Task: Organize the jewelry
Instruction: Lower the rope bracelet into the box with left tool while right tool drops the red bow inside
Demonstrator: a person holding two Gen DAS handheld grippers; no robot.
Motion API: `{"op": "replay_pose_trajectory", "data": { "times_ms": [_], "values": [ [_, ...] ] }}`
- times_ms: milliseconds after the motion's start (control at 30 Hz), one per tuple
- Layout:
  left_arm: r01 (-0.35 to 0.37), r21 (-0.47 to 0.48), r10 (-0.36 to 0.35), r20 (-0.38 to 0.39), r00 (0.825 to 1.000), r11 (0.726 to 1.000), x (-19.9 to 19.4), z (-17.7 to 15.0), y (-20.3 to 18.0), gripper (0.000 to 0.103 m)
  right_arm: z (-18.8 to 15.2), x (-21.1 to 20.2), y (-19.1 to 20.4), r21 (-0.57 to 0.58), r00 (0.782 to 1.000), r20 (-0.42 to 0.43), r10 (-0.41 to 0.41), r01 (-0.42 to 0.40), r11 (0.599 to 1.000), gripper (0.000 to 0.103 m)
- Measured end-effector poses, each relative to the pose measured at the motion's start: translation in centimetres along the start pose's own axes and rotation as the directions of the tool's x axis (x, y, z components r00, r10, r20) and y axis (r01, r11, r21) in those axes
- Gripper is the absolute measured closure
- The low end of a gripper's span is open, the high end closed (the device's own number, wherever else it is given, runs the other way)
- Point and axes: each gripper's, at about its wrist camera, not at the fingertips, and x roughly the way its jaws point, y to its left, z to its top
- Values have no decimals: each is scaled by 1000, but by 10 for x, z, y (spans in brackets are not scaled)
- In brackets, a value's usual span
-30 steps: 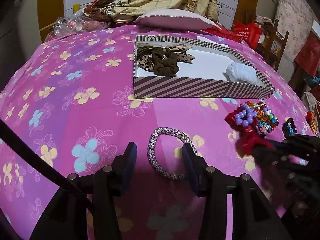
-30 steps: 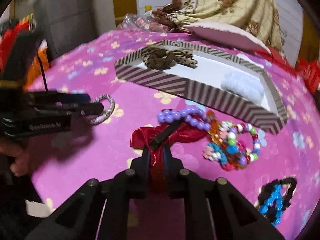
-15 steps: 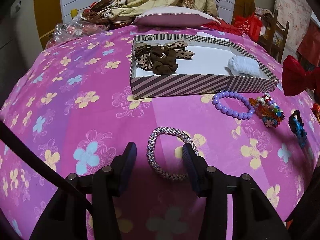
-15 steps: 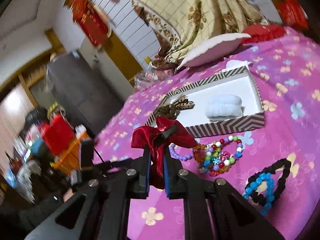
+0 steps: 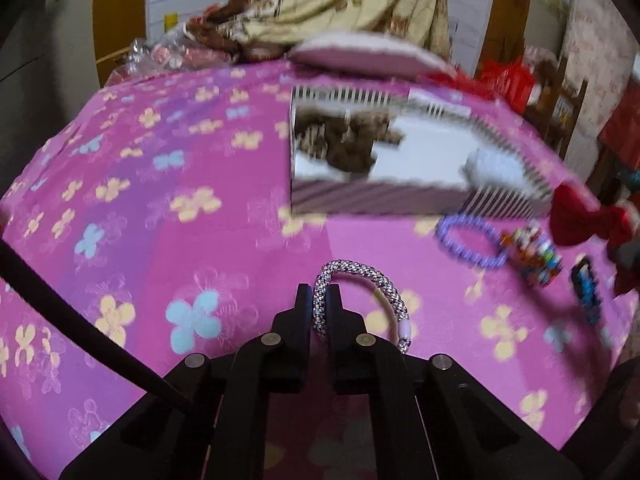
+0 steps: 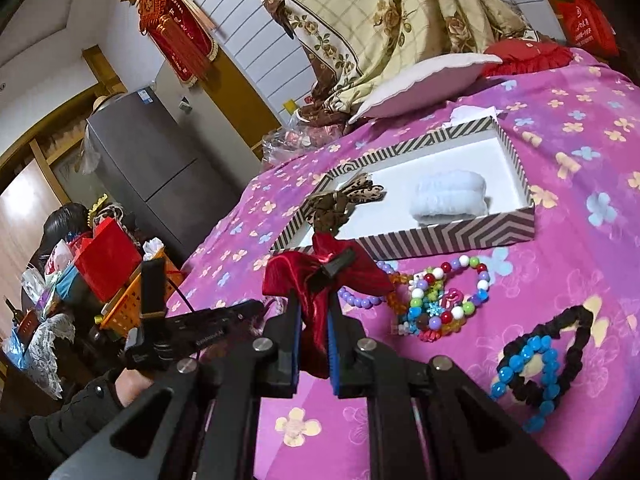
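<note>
On the pink flowered bedspread my left gripper (image 5: 318, 294) is closing on a silver woven bracelet (image 5: 372, 276); its pads press the band's left side. The right gripper (image 6: 314, 296) is shut on a red satin bow (image 6: 288, 276) and holds it above the bed, in front of the striped box (image 6: 460, 236). In that box lie a leopard-print bow (image 6: 340, 200) and a white scrunchie (image 6: 450, 198). A purple bead bracelet (image 5: 468, 236), colourful bead bracelets (image 6: 440, 300) and a blue and black scrunchie (image 6: 540, 360) lie on the bedspread beside the box.
A pale pink pillow (image 5: 368, 54) and a draped floral blanket (image 6: 380, 12) sit behind the box. A grey fridge (image 6: 152, 172) and cluttered baskets stand off the bed's left side. A sleeved hand (image 6: 128, 388) holds the left gripper.
The left jaws have shut onto the silver bracelet that lay between them. The right gripper has lifted the red bow off the bed and rolled, then stayed nearly still.
</note>
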Motion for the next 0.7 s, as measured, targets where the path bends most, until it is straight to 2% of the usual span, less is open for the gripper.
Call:
{"op": "replay_pose_trajectory", "data": {
  "times_ms": [133, 500, 700],
  "values": [
    [58, -14, -57, 56, 997, 998, -11, 6, 1, 85, 0, 0, -1, 2, 1000, 5, -3, 3, 1000, 92],
    [45, -10, -44, 33, 998, 999, -3, 8, -17, 85, -4, 6, 3, -35, 999, -31, -35, 34, 999, 92],
    [31, -4, -30, 25, 999, 1000, -2, 7, -19, 85, -4, 4, 0, -28, 998, -23, -61, 60, 998, 92]
  ]
}}
